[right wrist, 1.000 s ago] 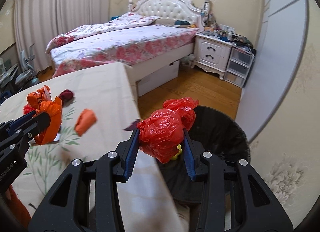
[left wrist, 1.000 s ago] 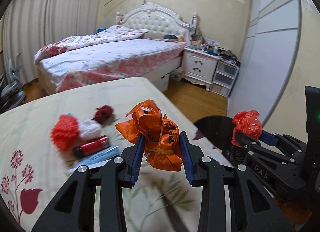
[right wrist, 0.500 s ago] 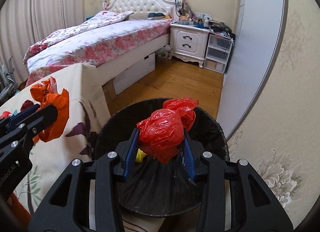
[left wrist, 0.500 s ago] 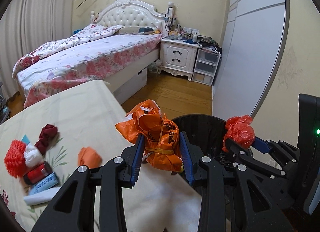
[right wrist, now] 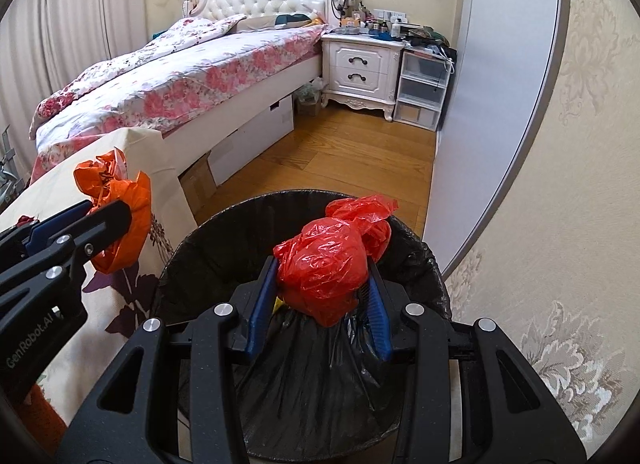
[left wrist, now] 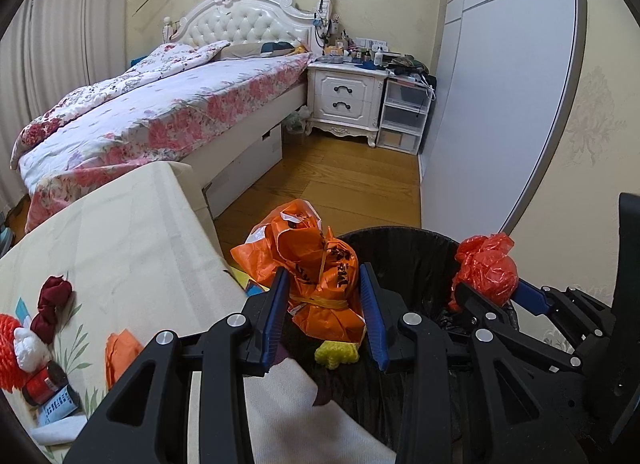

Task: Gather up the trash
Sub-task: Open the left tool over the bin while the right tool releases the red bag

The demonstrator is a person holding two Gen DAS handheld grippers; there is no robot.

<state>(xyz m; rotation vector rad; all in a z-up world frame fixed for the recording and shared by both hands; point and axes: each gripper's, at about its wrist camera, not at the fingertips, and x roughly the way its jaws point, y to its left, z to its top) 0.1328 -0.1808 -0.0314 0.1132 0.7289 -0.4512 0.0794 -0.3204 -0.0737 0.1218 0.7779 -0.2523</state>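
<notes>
My left gripper is shut on a knotted orange plastic bag, held at the near-left rim of the black-lined trash bin. The same orange bag shows at the left of the right wrist view. My right gripper is shut on a crumpled red plastic bag, hanging over the open trash bin. In the left wrist view that red bag sits at the bin's right side. A yellow scrap lies inside the bin.
The cloth-covered table at the left carries a dark red wad, a red mesh ball, an orange scrap, a red can and other litter. Behind stand a bed, a nightstand and a wardrobe.
Both grippers have swung right from over the table to the trash bin and dropped a little, each keeping its bag. The bin now fills the lower part of both views.
</notes>
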